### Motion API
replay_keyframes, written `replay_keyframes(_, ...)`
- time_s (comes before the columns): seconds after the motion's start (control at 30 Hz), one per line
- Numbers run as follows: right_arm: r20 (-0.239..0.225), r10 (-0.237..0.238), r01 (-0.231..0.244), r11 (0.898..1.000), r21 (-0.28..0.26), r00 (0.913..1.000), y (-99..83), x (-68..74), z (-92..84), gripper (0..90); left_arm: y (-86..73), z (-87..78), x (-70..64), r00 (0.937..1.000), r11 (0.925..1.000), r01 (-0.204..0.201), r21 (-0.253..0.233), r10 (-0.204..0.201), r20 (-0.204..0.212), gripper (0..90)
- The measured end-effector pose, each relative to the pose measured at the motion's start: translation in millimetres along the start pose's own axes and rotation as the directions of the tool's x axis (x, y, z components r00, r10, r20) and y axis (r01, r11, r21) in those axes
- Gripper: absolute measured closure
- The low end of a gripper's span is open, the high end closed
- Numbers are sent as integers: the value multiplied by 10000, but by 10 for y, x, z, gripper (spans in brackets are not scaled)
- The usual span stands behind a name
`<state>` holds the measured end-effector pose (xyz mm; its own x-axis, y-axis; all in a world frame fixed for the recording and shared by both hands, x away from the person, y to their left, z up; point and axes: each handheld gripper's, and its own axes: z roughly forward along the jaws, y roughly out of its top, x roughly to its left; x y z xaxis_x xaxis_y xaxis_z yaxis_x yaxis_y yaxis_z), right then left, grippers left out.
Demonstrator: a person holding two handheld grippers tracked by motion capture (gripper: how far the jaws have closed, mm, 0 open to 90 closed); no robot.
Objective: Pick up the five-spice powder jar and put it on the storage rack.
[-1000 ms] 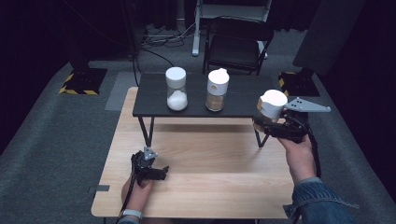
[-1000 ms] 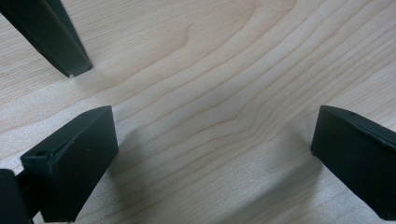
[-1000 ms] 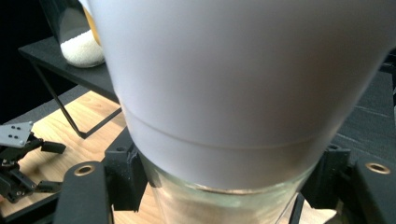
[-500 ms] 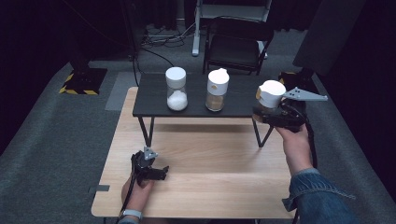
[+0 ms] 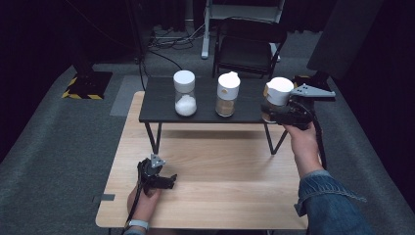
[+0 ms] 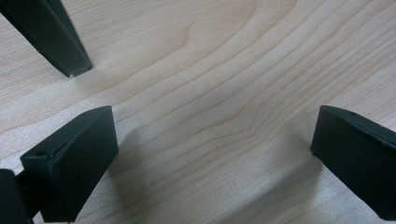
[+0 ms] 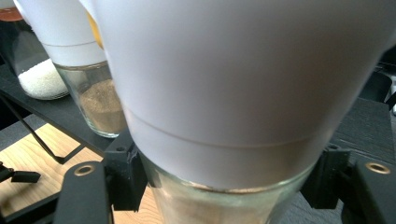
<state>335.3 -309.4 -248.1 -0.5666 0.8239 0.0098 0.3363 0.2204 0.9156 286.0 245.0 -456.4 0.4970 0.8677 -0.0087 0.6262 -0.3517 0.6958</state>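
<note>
Wooden table (image 5: 220,196) below, black shelf (image 5: 156,105) across its far edge – two jars at twelve o'clock. Right gripper (image 5: 274,108) at two o'clock, clamped on a white-lidded jar (image 5: 279,93) by the shelf's right end; left gripper (image 5: 166,182) at seven o'clock – jaws apart, empty

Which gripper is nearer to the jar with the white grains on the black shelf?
Right. The right gripper, shut on a third jar, is at the shelf's right end, two jars from the white-grain jar. The left gripper rests low on the wooden table.
</note>
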Motion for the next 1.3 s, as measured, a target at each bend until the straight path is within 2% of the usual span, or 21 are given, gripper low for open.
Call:
replay_keyframes(0.83, -51, 192, -191, 9998, 59, 9998, 32, -62, 313, 309, -5, -1, -9, 10000, 10000, 45, -18, -45, -27, 4)
replay_keyframes(1.3, -136, 308, -309, 9995, -67, 9994, -43, -65, 415, 309, -3, -3, -9, 10000, 10000, 21, 1, -21, -33, 4)
